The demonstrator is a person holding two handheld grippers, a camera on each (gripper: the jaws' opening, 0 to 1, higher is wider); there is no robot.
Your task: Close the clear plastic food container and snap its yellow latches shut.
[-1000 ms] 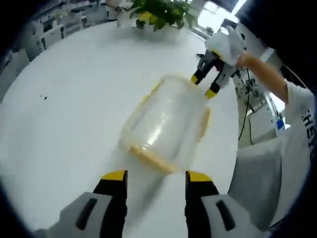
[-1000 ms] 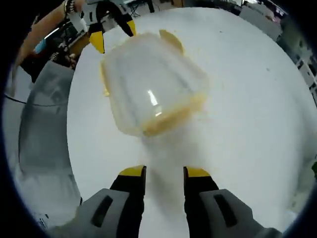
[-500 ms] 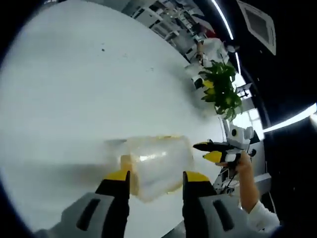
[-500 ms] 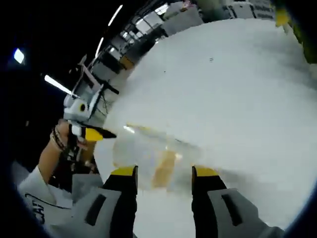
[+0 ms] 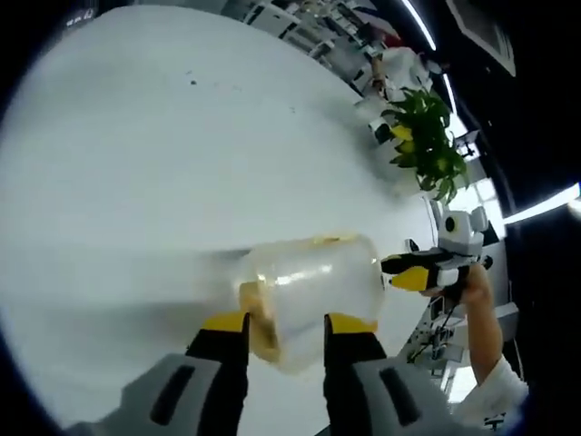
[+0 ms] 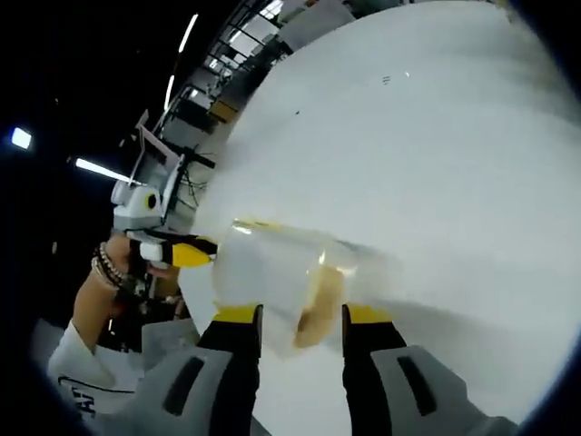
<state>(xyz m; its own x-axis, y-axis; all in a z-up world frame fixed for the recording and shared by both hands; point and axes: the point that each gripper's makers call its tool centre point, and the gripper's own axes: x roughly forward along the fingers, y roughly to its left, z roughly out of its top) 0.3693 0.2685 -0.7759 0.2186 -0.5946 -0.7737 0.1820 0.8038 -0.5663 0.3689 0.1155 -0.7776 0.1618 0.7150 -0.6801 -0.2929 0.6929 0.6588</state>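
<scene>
Closing in from opposite ends — both grippers' jaws, left gripper (image 5: 281, 325) and right gripper (image 6: 300, 315), now narrower than half a second ago, straddle the container (image 5: 313, 282) at its yellow latches (image 6: 318, 304); contact unclear — pressing should snap them.

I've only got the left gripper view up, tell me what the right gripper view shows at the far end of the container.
Observer: In the right gripper view, the right gripper has its jaws on either side of a yellow latch on the container's near end.
Operator: Are the jaws closed on it?
Observer: No, they stand open, with the latch in the gap between them.
Operator: Does that view show my left gripper?
Observer: Yes, the left gripper comes in from the left, held in a hand with a beaded bracelet on the wrist, its yellow tip at the container's opposite end.
</scene>
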